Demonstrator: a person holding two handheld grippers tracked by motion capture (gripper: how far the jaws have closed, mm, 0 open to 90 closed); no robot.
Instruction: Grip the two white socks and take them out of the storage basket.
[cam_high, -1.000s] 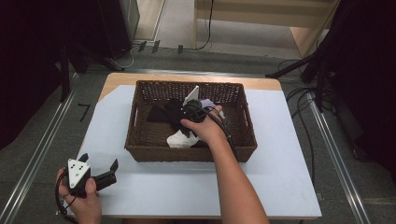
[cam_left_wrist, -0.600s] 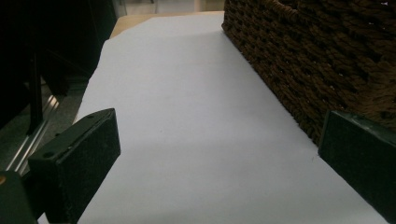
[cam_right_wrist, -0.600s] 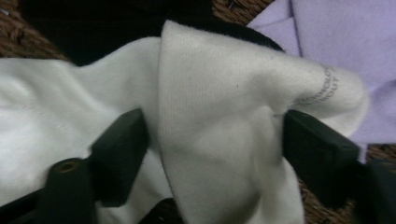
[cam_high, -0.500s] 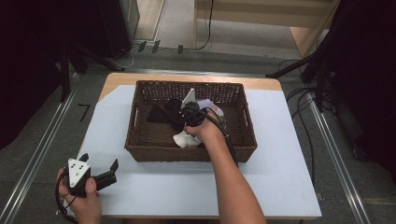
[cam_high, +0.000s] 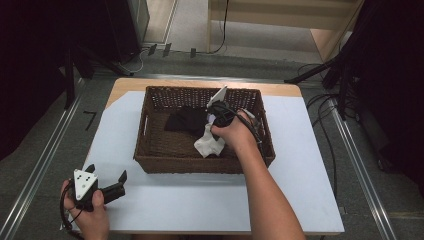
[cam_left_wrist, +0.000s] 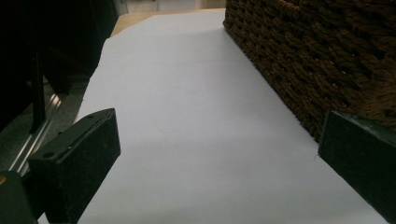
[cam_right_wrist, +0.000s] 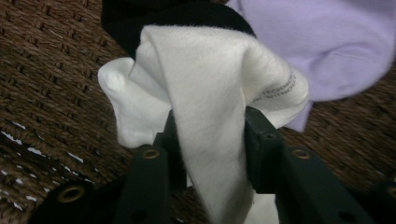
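A brown wicker basket (cam_high: 150, 150) stands in the middle of the white-covered table (cam_high: 300, 165). Inside lie a black cloth (cam_high: 185, 120) and a white cloth (cam_high: 207, 145). My right gripper (cam_high: 214, 125) reaches down into the basket. Its jaws have just been closing and are now shut on the white cloth (cam_right_wrist: 205, 79), which bunches up between them (cam_right_wrist: 212, 135). A lilac cloth (cam_right_wrist: 336, 42) and the black cloth (cam_right_wrist: 154, 14) lie just behind it. My left gripper (cam_high: 106, 171) rests open at the table's near left corner, with nothing between its jaws (cam_left_wrist: 219, 154).
The basket's woven wall (cam_left_wrist: 327, 51) runs close along the right of the left gripper. Bare white table (cam_left_wrist: 187, 93) stretches ahead of it. Metal rails (cam_high: 45, 160) flank the table, and cables (cam_high: 325, 115) lie on the floor to the right.
The right gripper closed on the white cloth and rose a little, pulling it up off the basket floor. The left hand stayed put.
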